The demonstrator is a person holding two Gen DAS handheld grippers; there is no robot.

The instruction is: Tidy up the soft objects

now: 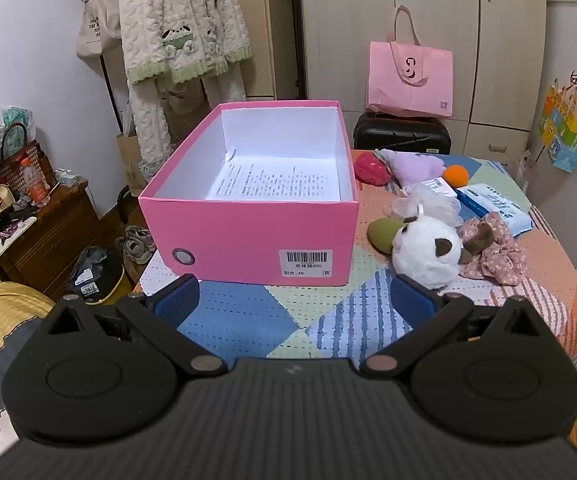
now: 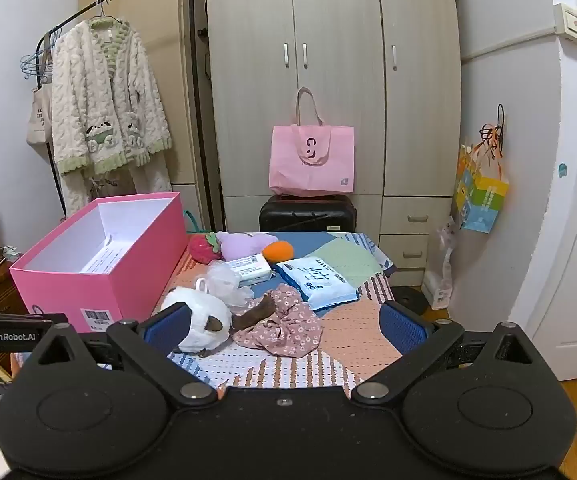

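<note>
An open pink box stands on the table's left, holding only a printed sheet. To its right lie a white plush toy with brown ears, a pink floral cloth, a green soft piece, a white mesh puff, a red strawberry plush, a lilac plush and an orange ball. My left gripper hangs open before the box. My right gripper is open, with the white plush by its left finger.
A patchwork cloth covers the table. A wipes pack and a small white packet lie among the soft things. Beyond stand a black suitcase bearing a pink bag, a wardrobe and a clothes rack.
</note>
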